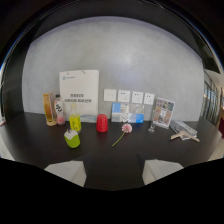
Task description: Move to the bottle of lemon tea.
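Lemon tea bottle (75,121) stands upright on the dark table (150,145), beside the red can (102,123), well beyond the gripper (114,172). Fingers spread, holding nothing.

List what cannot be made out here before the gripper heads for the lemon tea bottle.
- Gripper view: the print on the white paper bag is too small to read.
- Gripper view: labels on the amber bottle and the yellow bottle are blurred, so which one holds lemon tea is unclear.
- Gripper view: the white bottle stands partly behind the amber one.
- Gripper view: the gripper fingers are cut off by the dark lower rim.
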